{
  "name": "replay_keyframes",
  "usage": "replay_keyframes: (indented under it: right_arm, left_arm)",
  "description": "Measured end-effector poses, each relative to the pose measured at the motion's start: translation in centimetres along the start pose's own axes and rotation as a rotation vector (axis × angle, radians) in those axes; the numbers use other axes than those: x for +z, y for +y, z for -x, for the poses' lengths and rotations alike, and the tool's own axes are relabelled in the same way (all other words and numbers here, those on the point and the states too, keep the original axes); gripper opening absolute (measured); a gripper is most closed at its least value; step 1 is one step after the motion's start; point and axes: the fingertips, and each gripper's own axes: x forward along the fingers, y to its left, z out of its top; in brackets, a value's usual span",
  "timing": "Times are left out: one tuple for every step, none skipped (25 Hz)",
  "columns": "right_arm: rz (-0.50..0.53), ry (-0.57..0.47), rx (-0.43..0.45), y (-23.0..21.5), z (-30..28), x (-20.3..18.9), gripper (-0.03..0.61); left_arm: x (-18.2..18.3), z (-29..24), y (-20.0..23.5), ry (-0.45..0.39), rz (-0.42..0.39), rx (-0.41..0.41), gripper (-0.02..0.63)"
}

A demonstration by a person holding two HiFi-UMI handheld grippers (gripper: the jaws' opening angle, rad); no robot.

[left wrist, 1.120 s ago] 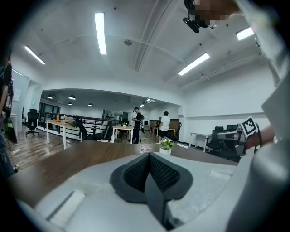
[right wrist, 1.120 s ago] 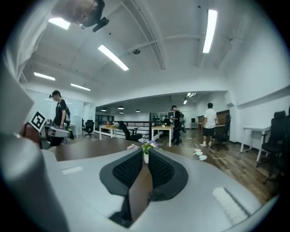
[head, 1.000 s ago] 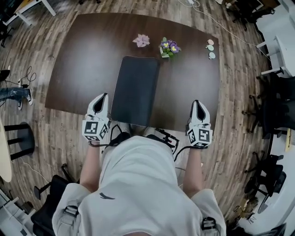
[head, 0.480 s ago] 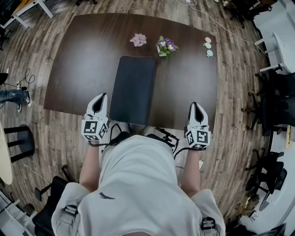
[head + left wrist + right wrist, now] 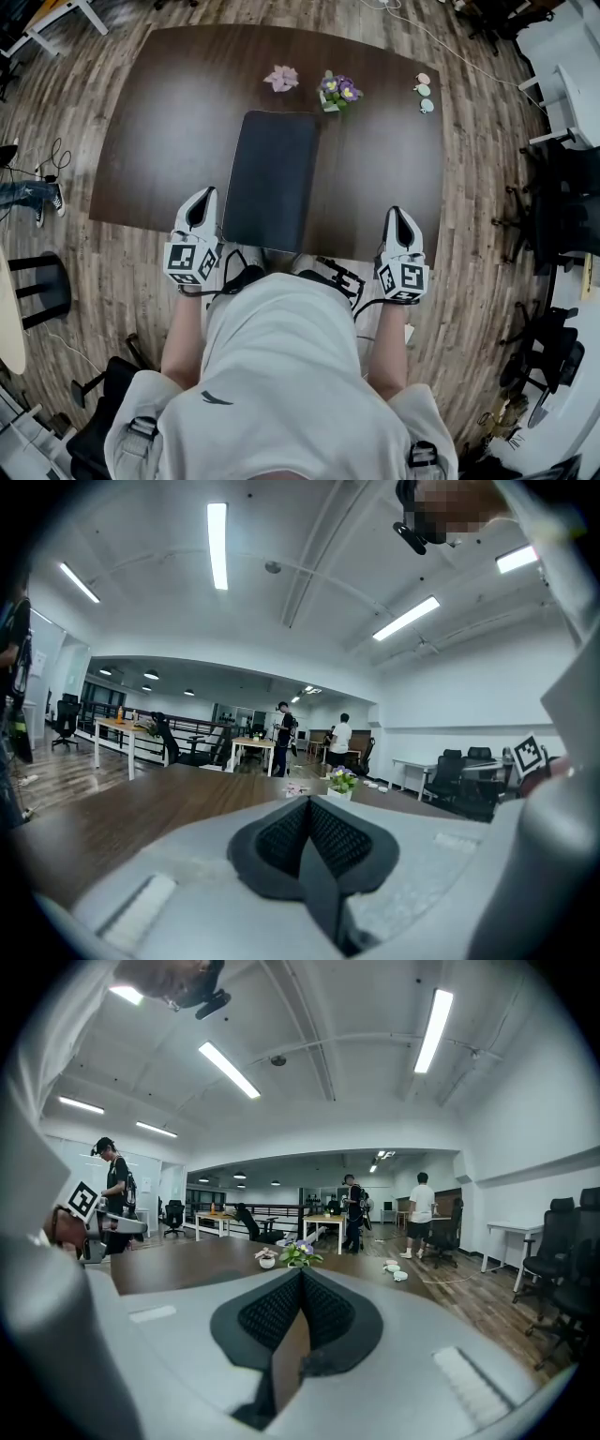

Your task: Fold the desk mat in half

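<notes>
Brown table (image 5: pixel 159 122) holds desk mat (image 5: pixel 272 178) and flower pot (image 5: pixel 337 92); left gripper (image 5: pixel 208 194) and right gripper (image 5: pixel 396 213) jaws are closed, empty.

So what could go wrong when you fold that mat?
The little flower pot stands right by the far corner of the desk mat, so swinging that end over might tip it. Also, the mat lies flat, and both the left gripper and right gripper have shut fingers, so pinching its edge could slip.

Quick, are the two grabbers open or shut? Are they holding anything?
Left gripper: shut, holding nothing.
Right gripper: shut, holding nothing.
</notes>
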Motion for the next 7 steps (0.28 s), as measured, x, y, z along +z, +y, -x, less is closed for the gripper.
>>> replay_keyframes:
  right_arm:
    - [0.001, 0.001, -0.001, -0.02, 0.03, 0.04, 0.000]
    - [-0.001, 0.001, -0.003, -0.04, 0.05, 0.08, 0.000]
    - [-0.004, 0.001, -0.004, -0.08, 0.07, 0.09, 0.000]
    - [-0.006, 0.001, -0.005, -0.13, 0.11, 0.09, 0.000]
    - [-0.006, 0.001, -0.005, -0.18, 0.15, 0.06, 0.000]
    - [-0.006, 0.001, -0.005, -0.23, 0.19, 0.03, 0.000]
    - [-0.006, 0.002, -0.005, -0.27, 0.24, -0.01, 0.000]
  left_arm:
    - [0.00, 0.03, 0.01, 0.000, 0.000, 0.000, 0.006]
    - [0.00, 0.05, 0.02, 0.001, 0.001, 0.001, 0.008]
    - [-0.02, 0.05, 0.01, 0.001, 0.002, 0.001, 0.007]
    - [-0.05, 0.05, -0.03, 0.001, 0.002, 0.002, 0.006]
    - [-0.08, 0.05, -0.09, 0.001, 0.002, 0.002, 0.006]
    - [-0.11, 0.05, -0.16, 0.001, 0.002, 0.001, 0.006]
    - [-0.13, 0.04, -0.24, 0.002, 0.002, 0.001, 0.006]
